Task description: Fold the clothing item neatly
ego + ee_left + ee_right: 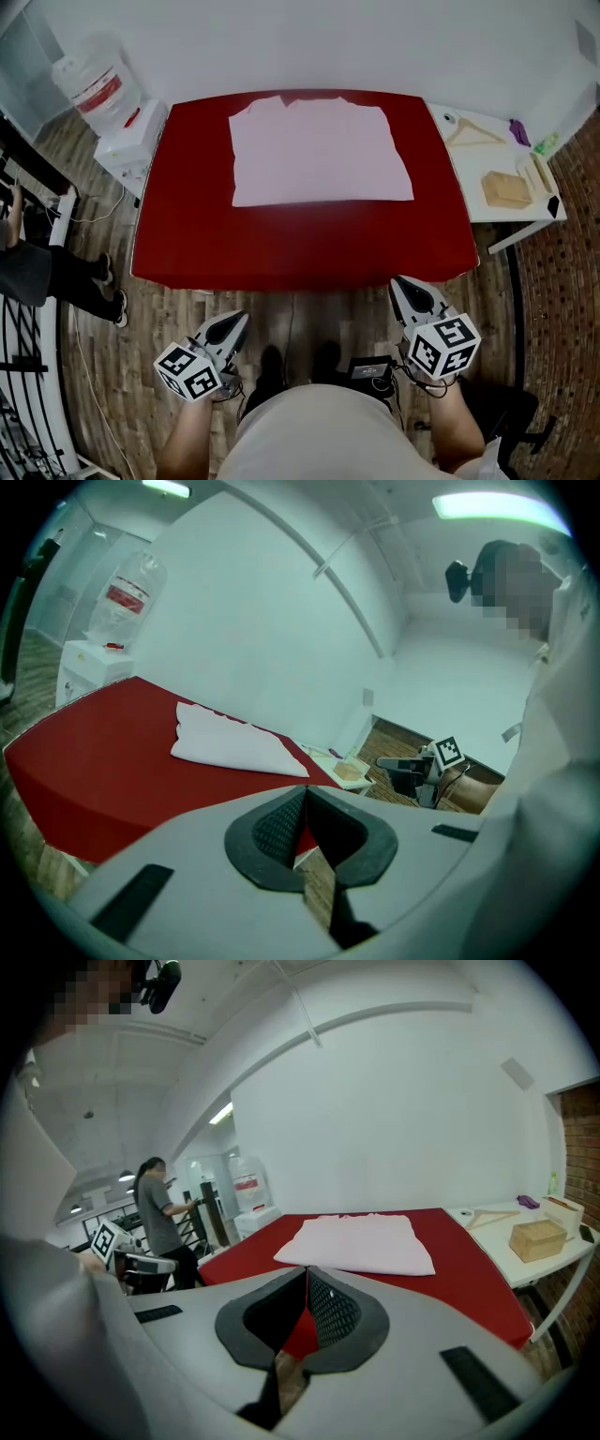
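Note:
A pale pink garment lies folded into a flat rectangle on the far half of the red table; it also shows as the garment in the left gripper view and the garment in the right gripper view. Both grippers hang off the table's near edge, over the wooden floor. My left gripper is shut with nothing in it, jaws meeting tip to tip. My right gripper is shut and empty too. Neither touches the cloth.
A white side table at the right holds a wooden hanger and a wooden box. A water dispenser stands at the far left. A person stands by a black rack at the left.

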Motion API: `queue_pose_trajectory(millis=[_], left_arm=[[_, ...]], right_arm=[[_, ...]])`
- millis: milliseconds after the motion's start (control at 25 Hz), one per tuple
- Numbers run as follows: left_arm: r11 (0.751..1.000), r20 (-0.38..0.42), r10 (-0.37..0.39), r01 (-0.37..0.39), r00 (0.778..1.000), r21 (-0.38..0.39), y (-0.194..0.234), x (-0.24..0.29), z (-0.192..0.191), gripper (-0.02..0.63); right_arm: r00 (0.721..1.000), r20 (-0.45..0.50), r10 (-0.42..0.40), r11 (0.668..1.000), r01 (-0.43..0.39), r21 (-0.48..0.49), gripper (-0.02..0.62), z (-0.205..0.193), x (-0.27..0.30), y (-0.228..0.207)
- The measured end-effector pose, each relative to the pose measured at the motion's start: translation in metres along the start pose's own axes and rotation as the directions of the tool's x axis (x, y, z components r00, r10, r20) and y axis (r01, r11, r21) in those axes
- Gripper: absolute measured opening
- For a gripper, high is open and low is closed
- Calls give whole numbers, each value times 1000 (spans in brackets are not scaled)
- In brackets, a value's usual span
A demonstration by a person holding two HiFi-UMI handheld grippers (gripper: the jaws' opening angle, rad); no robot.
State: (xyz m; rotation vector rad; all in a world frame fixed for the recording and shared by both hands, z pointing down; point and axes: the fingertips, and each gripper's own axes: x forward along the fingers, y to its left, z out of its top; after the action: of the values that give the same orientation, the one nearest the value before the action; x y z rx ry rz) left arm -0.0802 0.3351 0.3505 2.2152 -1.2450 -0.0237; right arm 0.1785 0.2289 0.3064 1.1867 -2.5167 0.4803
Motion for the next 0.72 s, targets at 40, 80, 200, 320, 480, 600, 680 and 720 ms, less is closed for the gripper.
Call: queue_pose_trajectory(millis=[40,80,200,320,480,600,680,720], left_arm=[[1000,2,2,-2,1000,-1,-1,1,0,8],[1000,5,5,-5,1000,-4,-2,2,-1,8],[1000,13,15,-15,1000,-18,-8,7,-5,8],[999,5,20,-20,1000,-28,-17,11,-10,8],[1000,-20,-1,1,1000,-29,-23,13,-12,8],[999,-32,-29,28,999,-19,-24,7,-8,8],[999,-27,-47,47,999,1,-22,2,-1,8],[998,-24,-55,55,998,9,-21,-1,2,8]], right_arm=[[1000,-3,2,1000,-2,-5,18,0,-1,1],[1000,-7,3,1000,-3,-11,18,0,-3,0],[1000,-20,2,999,-3,-37,18,-3,-7,-2],[999,-44,3,999,-5,-34,18,-12,-10,-5],[998,-56,-15,1000,14,-6,18,-21,-16,-3],[998,-48,-43,999,43,17,18,-24,-22,4],[998,-34,-58,998,58,16,18,-20,-23,11],[998,-27,-62,998,63,15,18,-17,-23,15]])
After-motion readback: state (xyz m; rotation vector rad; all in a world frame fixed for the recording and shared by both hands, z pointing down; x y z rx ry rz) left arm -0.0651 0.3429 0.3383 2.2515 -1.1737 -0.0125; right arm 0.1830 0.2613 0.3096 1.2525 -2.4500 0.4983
